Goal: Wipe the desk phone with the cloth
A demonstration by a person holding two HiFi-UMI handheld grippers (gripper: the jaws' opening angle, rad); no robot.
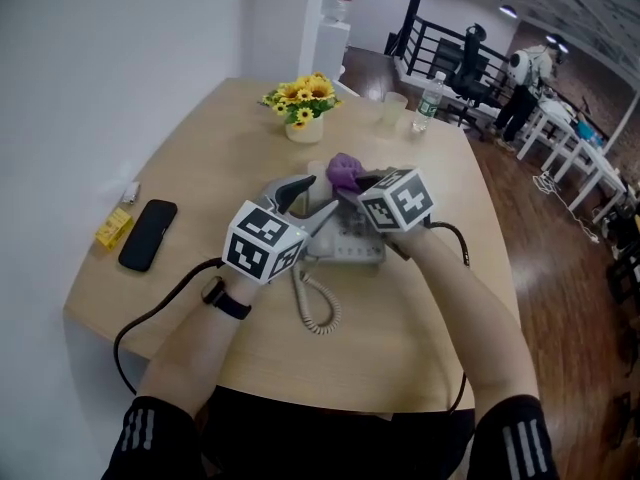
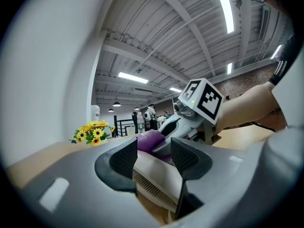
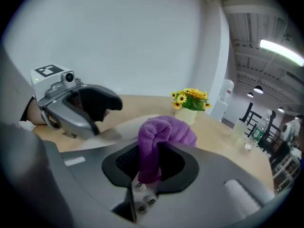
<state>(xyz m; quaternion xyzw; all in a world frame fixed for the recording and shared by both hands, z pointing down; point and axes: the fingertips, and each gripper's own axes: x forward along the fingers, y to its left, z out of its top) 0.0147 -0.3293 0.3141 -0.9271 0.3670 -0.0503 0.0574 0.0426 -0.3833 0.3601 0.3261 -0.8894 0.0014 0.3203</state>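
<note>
Grey-white plastic desk phone [image 1: 352, 242], frame centre, on light wooden table [image 1: 425, 303] | left gripper [image 2: 153, 156] clamps its edge | right gripper [image 3: 151, 159] pinches purple terry cloth [image 3: 156, 132] | white wall [image 1: 120, 48] upper left

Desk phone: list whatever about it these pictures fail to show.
- Top face of the phone: head view, mostly covered by the left gripper and right gripper.
- Where the cloth touches the phone: right gripper view, the bunched cloth and jaws block it.
- Upper end of the cord: head view, disappears under the left gripper.
</note>
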